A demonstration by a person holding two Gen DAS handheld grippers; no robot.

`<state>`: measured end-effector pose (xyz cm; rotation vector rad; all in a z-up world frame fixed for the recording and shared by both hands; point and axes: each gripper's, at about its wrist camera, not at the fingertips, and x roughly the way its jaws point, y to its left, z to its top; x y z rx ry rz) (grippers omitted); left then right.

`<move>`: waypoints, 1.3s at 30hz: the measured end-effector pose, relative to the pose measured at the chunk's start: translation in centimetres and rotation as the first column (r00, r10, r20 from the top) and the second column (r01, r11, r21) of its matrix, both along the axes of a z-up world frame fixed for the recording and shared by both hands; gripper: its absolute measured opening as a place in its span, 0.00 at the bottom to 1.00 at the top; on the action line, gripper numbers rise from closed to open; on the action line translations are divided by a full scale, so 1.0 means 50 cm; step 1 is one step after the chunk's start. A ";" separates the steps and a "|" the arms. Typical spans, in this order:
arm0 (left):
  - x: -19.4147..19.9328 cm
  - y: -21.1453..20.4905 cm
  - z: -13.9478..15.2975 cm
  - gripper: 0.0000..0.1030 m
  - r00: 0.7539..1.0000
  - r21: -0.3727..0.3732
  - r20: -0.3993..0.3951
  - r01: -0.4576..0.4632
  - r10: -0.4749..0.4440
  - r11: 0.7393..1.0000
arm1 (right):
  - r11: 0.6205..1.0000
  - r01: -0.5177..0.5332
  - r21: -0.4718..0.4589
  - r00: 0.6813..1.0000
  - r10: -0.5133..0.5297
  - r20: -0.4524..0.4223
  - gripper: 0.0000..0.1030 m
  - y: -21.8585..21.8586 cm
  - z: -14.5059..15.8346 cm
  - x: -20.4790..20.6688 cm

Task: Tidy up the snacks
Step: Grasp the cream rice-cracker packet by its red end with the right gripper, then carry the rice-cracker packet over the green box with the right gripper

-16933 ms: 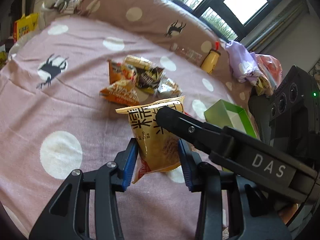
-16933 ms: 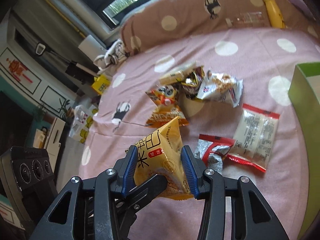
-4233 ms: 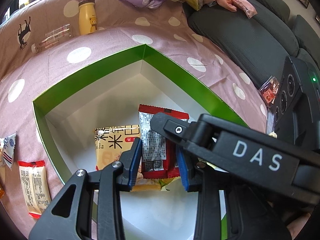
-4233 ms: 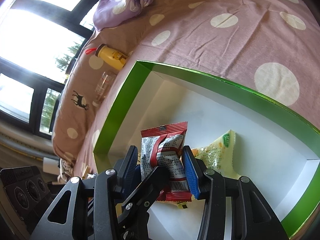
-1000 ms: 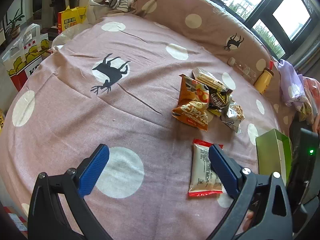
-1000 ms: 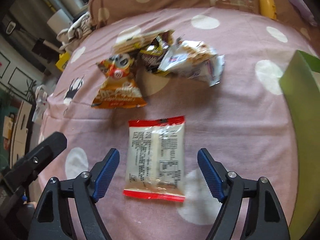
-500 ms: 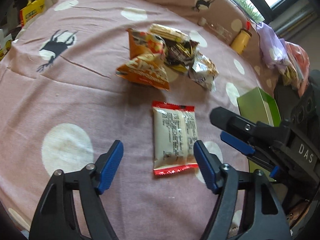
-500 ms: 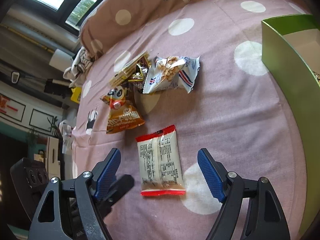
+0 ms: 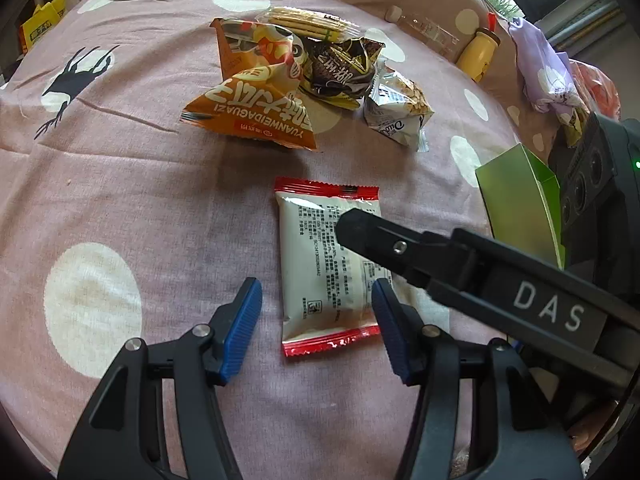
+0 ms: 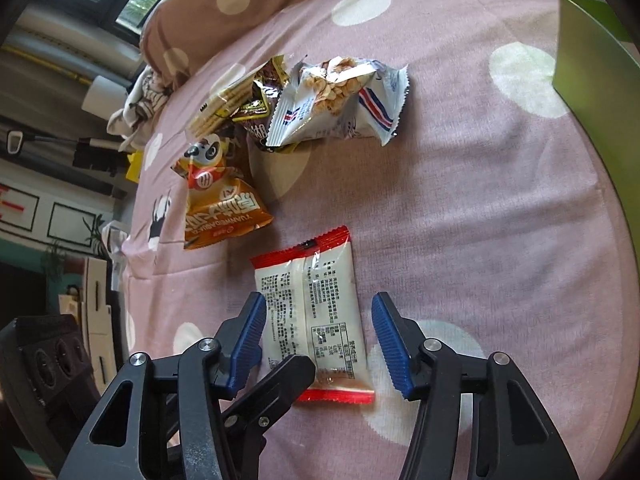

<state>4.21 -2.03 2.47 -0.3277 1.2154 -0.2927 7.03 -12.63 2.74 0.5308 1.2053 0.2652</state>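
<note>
A white snack packet with red ends (image 9: 320,264) lies flat on the pink dotted cover; it also shows in the right wrist view (image 10: 316,320). My left gripper (image 9: 316,326) is open, its blue pads either side of the packet's near end. My right gripper (image 10: 318,344) is open too, straddling the same packet from the other side; one of its fingers crosses the packet in the left wrist view. Beyond lie an orange panda bag (image 9: 256,108), a dark brown packet (image 9: 340,68), a cracker pack (image 9: 308,26) and a white-blue nut bag (image 10: 340,100). The green box (image 9: 524,204) stands to the right.
A yellow bottle (image 9: 478,54) and a clear bottle (image 9: 424,32) lie against the long pillow at the back. Purple cloth (image 9: 548,72) is heaped behind the box. The bed's left edge drops to the room floor (image 10: 60,240).
Both grippers have come down and closer to the white-and-red packet and narrowed somewhat around it. The packet has not moved.
</note>
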 end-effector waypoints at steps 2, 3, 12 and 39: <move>0.001 -0.001 0.001 0.53 1.000 0.002 0.008 0.003 -0.003 1.000 | 1.000 -0.003 -0.005 1.000 0.003 0.002 0.56 0.002 0.000 0.001; 0.001 -0.002 0.001 0.48 1.000 -0.003 0.009 0.008 -0.008 1.000 | 1.000 -0.007 -0.007 1.000 0.007 0.006 0.56 0.005 0.000 0.000; 0.003 -0.017 0.000 0.41 1.000 0.008 0.014 0.015 -0.015 1.000 | 0.999 -0.036 -0.039 0.999 0.037 0.022 0.57 0.029 -0.001 0.001; -0.072 -0.030 0.127 0.41 0.941 0.015 0.339 -0.004 -0.001 1.000 | 0.993 0.009 -0.121 0.950 0.029 0.311 0.57 0.031 0.151 -0.077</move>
